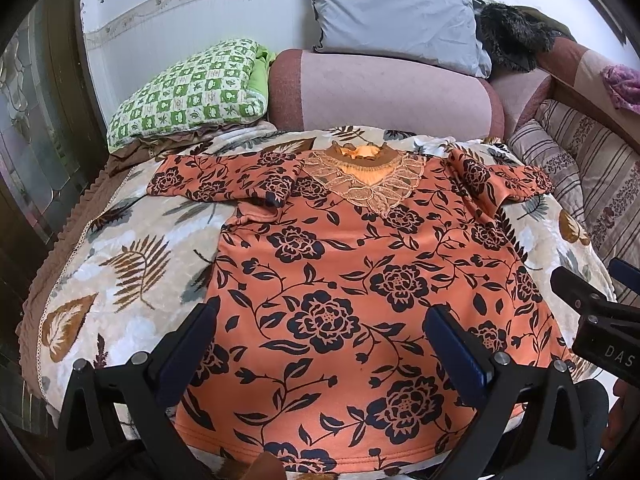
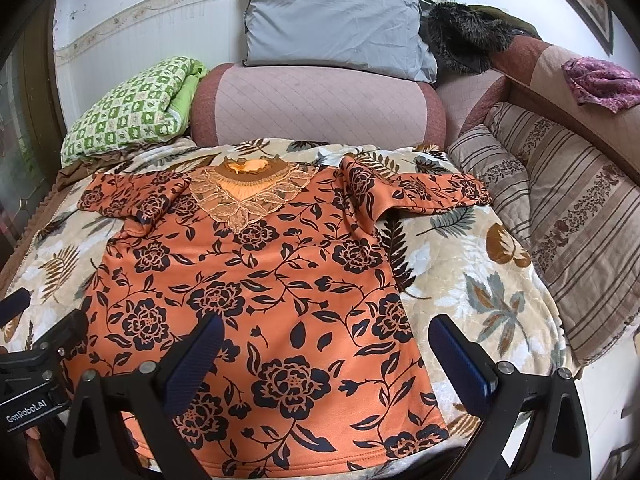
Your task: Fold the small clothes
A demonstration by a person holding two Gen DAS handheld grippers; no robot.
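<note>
An orange top with black flower print [image 1: 352, 280] lies flat, front up, on a leaf-patterned blanket [image 1: 120, 264], lace collar at the far end, both sleeves spread sideways. It also shows in the right wrist view [image 2: 256, 280]. My left gripper [image 1: 320, 328] is open and empty, hovering above the lower part of the top near its hem. My right gripper [image 2: 326, 336] is open and empty, above the top's lower right edge. The right gripper's body [image 1: 600, 320] shows at the right of the left wrist view; the left gripper's body [image 2: 36, 356] shows at the left of the right wrist view.
A green checked pillow [image 1: 188, 92] lies at the far left, a pink bolster [image 1: 384, 92] and a grey pillow [image 1: 396, 16] behind the top. Striped cushions [image 2: 560, 220] line the right side. A dark furry garment [image 2: 464, 36] sits at the back right.
</note>
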